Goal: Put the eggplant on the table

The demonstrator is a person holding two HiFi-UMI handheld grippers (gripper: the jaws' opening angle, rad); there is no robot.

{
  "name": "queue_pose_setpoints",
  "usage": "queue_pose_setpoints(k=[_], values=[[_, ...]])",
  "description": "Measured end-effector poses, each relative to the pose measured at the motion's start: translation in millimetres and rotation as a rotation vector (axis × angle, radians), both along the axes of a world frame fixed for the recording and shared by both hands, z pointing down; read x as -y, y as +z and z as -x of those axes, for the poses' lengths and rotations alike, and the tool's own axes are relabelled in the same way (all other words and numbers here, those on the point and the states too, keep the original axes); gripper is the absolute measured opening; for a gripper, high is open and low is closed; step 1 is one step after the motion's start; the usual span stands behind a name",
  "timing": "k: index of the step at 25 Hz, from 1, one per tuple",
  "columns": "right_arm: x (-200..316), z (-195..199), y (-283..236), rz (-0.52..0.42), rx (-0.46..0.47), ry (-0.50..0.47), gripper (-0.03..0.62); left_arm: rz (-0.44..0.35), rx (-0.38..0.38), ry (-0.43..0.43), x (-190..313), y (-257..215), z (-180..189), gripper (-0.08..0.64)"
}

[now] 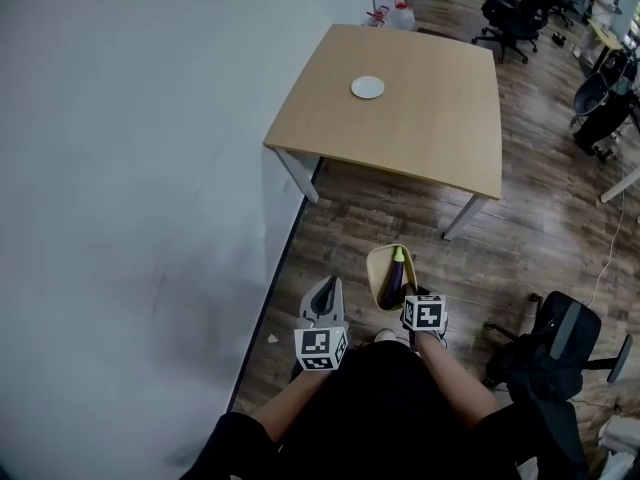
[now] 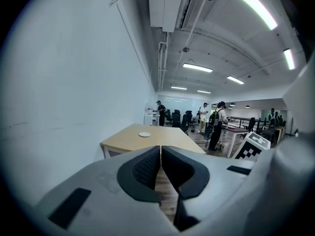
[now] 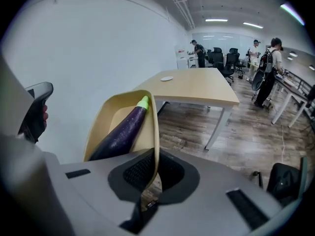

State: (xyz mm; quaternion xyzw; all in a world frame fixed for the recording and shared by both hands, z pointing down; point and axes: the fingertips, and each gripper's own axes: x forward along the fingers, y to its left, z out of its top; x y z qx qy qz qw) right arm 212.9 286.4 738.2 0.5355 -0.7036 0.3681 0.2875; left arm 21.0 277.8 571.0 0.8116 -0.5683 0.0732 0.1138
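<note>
A purple eggplant (image 1: 392, 281) (image 3: 122, 132) with a green stem lies inside a beige bowl (image 1: 374, 265) (image 3: 105, 118). My right gripper (image 1: 410, 295) (image 3: 154, 173) is shut on the bowl's thin rim and holds it up over the wooden floor. My left gripper (image 1: 325, 288) (image 2: 160, 154) hangs beside it to the left, shut, with nothing between its pads. It also shows at the left edge of the right gripper view. The light wooden table (image 1: 420, 118) (image 2: 129, 138) (image 3: 199, 87) stands ahead and bears a small white plate (image 1: 367, 87) (image 2: 144, 134) (image 3: 167, 78).
A white wall (image 1: 130, 168) runs along the left, right beside the table. A black office chair (image 1: 560, 340) stands close at the right. More chairs (image 1: 515, 13), desks and several people (image 3: 268, 70) fill the far end of the room.
</note>
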Motion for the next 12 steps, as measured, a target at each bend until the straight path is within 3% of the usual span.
queue_pose_setpoints(k=[4, 7, 12], values=[[3.7, 0.6, 8.4, 0.044, 0.028, 0.012, 0.063, -0.008, 0.025, -0.029, 2.1, 8.4, -1.3, 0.018], [12.1, 5.4, 14.0, 0.063, 0.047, 0.001, 0.063, -0.071, 0.037, -0.057, 4.7, 3.3, 1.5, 0.018], [38.6, 1.3, 17.9, 0.085, 0.020, -0.045, 0.063, -0.111, 0.067, -0.054, 21.8, -1.6, -7.5, 0.018]])
